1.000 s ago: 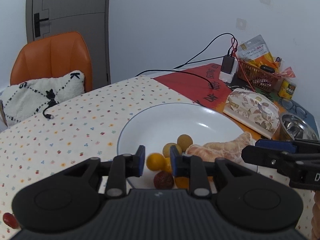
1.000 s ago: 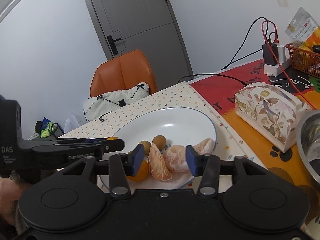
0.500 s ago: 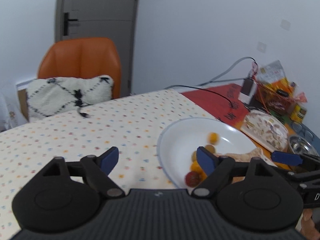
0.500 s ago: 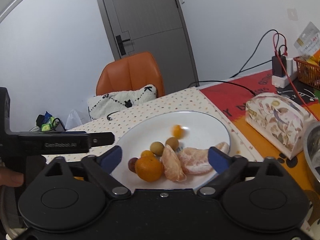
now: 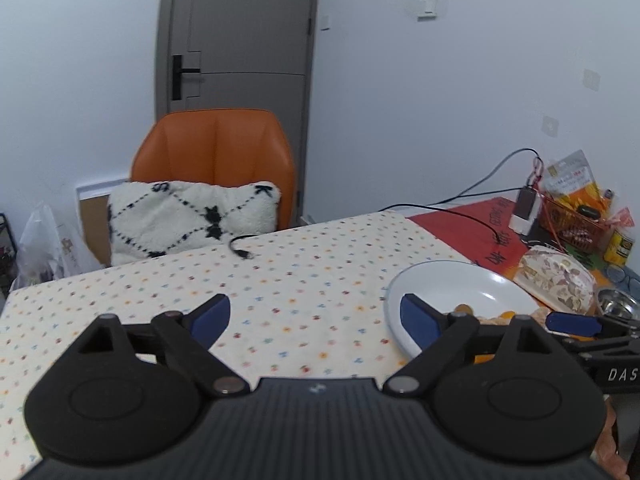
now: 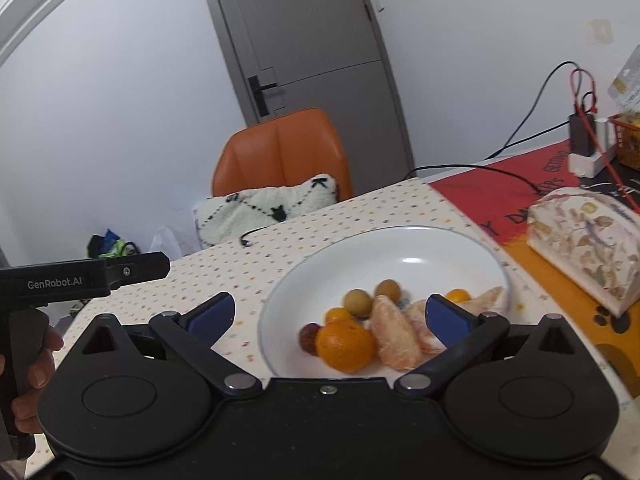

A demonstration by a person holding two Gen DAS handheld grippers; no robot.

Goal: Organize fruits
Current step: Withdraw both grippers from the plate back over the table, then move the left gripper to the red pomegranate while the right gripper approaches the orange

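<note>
Both tools have changed state within the last second. The left gripper, previously closed down around a small yellow fruit over the plate, now stands with jaws wide apart and empty, and it has swung off so that the plate lies ahead to its right. The right gripper has likewise spread its jaws and holds nothing; the plate sits directly ahead of it, between its fingertips.

Judgement: the last fruit has been released, and both tools are free for any next pick.

Condition of the fruit, all on the plate:
- an orange nearest the right tool;
- peeled segments touching its right side;
- a dark red fruit to its left;
- small yellow and brownish fruits clustered just beyond.

The group sits together, none on the tablecloth in these views.
</note>
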